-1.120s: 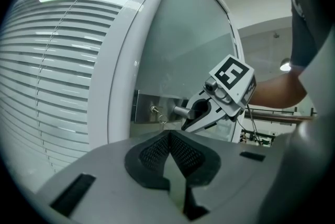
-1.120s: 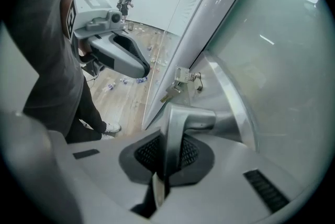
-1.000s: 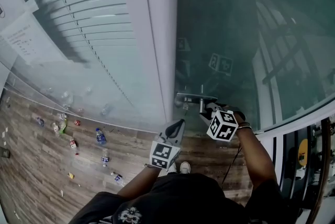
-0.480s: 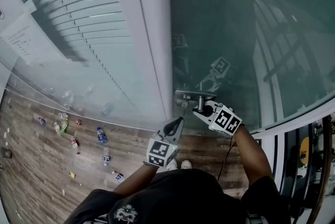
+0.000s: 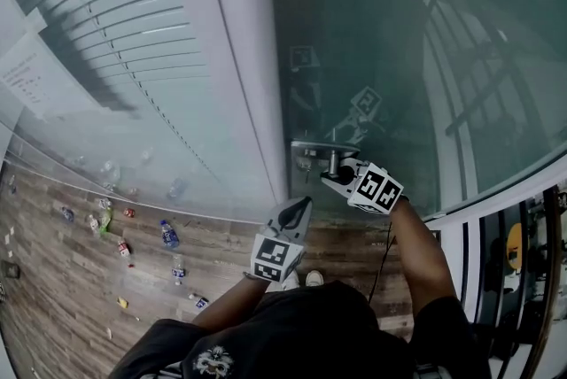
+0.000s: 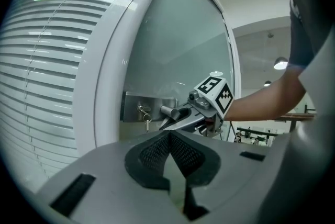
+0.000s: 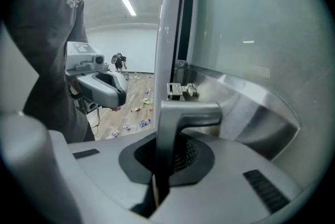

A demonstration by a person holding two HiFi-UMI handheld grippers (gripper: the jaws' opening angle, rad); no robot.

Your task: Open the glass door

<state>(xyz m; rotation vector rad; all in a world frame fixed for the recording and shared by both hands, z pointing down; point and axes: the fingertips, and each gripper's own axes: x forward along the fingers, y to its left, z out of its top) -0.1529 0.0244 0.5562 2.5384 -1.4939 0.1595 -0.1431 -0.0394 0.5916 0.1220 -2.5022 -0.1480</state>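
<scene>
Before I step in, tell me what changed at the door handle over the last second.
The right gripper, clamped on the door handle, has rolled about its own axis, tilting its marker cube. Nothing was newly gripped or released. The left gripper stays shut and empty just below the handle, and the glass door still looks closed.

Your glass door (image 5: pixel 399 32) is a frosted teal-green, set in a plain white frame (image 5: pixel 239 58). Its handle (image 7: pixel 180 113) is brushed silver-grey. Your left gripper (image 6: pixel 170 136) and right gripper (image 7: pixel 167 157) are pale grey with black cross-hatched pads, and each carries black-and-white square markers. The blinds (image 5: pixel 115 5) are white in horizontal slats, and the floor (image 5: pixel 53 280) is brown wood-grain.
</scene>
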